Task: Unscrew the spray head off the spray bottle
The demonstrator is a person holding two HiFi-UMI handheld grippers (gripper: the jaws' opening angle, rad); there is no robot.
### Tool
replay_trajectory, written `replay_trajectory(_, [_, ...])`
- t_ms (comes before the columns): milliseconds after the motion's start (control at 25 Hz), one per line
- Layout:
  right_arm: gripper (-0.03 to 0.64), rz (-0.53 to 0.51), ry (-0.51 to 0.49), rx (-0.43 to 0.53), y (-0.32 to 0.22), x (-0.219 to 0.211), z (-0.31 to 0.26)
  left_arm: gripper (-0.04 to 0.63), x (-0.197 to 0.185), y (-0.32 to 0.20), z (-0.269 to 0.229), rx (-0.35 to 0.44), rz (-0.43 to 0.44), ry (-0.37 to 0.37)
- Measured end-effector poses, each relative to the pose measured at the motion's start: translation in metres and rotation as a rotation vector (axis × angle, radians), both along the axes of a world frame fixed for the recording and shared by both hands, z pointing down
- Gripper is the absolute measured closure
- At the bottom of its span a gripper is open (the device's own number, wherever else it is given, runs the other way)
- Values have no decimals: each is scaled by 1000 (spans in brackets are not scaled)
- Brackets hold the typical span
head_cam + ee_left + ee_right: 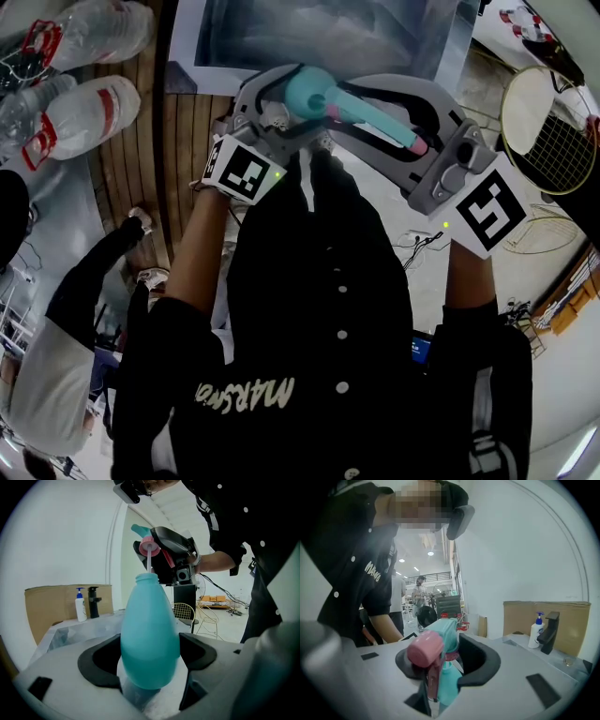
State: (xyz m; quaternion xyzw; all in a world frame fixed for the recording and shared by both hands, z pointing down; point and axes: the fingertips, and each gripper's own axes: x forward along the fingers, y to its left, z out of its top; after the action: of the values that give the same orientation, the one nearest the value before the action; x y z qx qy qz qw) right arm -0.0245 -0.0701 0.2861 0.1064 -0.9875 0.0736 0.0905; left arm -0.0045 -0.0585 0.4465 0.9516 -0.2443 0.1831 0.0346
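Head view, top centre: left gripper (281, 108) and right gripper (408, 131) share the teal spray bottle (319, 97). Left gripper view: jaws clamp the bottle's belly at lower centre, and the spray head (149, 544) sits raised off the neck, white tube (149, 564) showing. Right gripper view: jaws pinch that pink head, lower centre.

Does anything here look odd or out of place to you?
Only one thing: the spray head, in the right gripper's jaws, sits clear above the neck of the teal bottle held by the left gripper, baring its thin white tube between them. No spill or damage shows.
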Motion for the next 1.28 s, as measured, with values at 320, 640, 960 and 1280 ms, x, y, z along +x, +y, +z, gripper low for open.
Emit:
replay_trajectory(320, [462,35,-46,1,-2,11,-29,199,1,-1,0,3,-7,7])
replay_trajectory(640, [462,46,-76,6,-4,12,-44,199,-2,-1,-2,-7,-8,26])
replay_trajectory(960, [462,53,-92,10,-5,14,-53,199,-4,0,-12,18,13,10])
replay_trajectory(1280, [462,84,-116,43,9,37,-90,199,-8,16,-43,51,-11,-20])
